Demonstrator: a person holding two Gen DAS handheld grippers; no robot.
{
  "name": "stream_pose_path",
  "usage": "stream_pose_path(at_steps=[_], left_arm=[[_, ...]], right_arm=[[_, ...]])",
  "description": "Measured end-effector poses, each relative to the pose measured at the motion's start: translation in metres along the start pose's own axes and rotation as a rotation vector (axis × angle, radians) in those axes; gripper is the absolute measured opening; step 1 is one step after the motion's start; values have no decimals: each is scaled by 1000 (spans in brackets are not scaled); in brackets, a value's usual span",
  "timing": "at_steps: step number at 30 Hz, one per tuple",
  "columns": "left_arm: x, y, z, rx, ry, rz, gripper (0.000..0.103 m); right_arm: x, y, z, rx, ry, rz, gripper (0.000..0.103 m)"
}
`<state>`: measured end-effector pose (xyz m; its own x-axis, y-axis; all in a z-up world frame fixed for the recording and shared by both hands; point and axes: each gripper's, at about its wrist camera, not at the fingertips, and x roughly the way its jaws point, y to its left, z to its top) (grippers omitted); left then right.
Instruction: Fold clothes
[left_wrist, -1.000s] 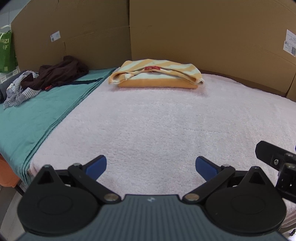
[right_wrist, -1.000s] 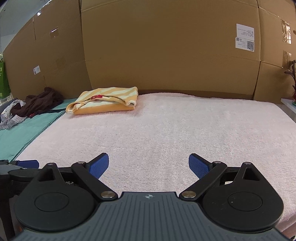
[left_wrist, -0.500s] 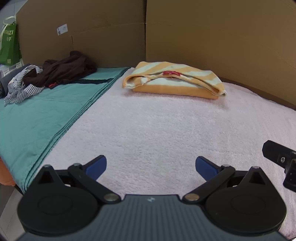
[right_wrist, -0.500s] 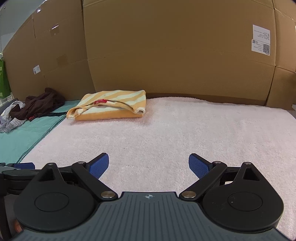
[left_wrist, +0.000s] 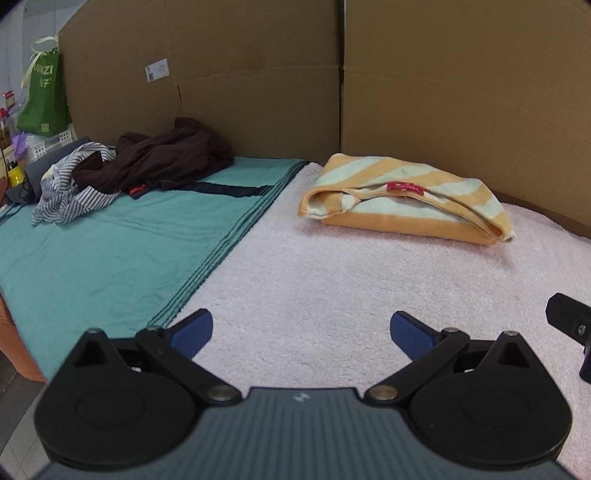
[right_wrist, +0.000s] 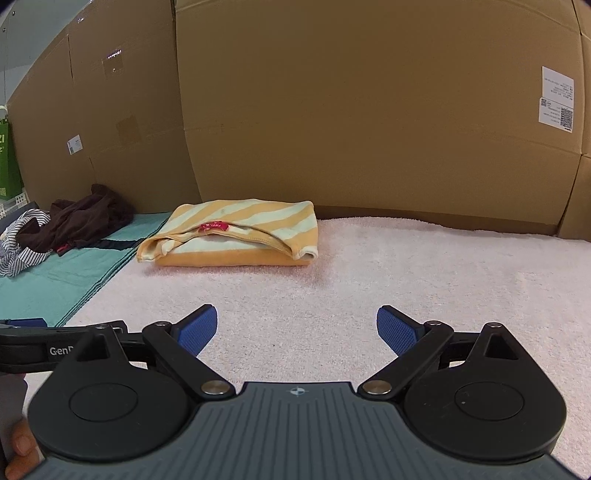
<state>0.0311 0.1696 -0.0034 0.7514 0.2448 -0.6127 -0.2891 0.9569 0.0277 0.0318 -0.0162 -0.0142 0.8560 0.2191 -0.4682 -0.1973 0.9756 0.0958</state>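
A folded orange and pale-green striped garment (left_wrist: 402, 201) (right_wrist: 236, 240) with a red label lies on the pink towel (left_wrist: 351, 280) (right_wrist: 406, 280) near the cardboard wall. A crumpled dark brown garment (left_wrist: 166, 158) (right_wrist: 85, 218) and a striped navy-and-white one (left_wrist: 70, 188) (right_wrist: 18, 243) are heaped on the teal cloth (left_wrist: 110, 251) (right_wrist: 55, 284) at the far left. My left gripper (left_wrist: 301, 328) hovers open over the towel's near part, nothing between its blue fingers. My right gripper (right_wrist: 295, 328) is open too and holds nothing, well short of the folded garment.
Tall cardboard panels (left_wrist: 443, 92) (right_wrist: 351, 110) wall off the back. A green bag (left_wrist: 44, 99) and clutter stand beyond the teal cloth at far left. The bed's left edge drops away beside an orange sheet (left_wrist: 18, 354). A hand (right_wrist: 18, 443) shows at the lower left.
Both grippers have swung left and moved forward; the folded garment and the clothes heap now look nearer and larger. Both grippers stayed open.
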Motion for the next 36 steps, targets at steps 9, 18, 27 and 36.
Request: stream_pose_path(at_steps=[9,18,27,36], left_arm=[[22,4,8,-30,41,-67,102],[43,5,13,8,56,-51,102],[65,8,31,8,58,-67,102],[90,5,49,54,30,-85,102]], right_arm=[[24,13,5,-31,1,-4,96],[51,17,6,-20,14,-16,96],[76,19,11,-16,25,-32,96],[98,28,14,-21,12,-12,96]])
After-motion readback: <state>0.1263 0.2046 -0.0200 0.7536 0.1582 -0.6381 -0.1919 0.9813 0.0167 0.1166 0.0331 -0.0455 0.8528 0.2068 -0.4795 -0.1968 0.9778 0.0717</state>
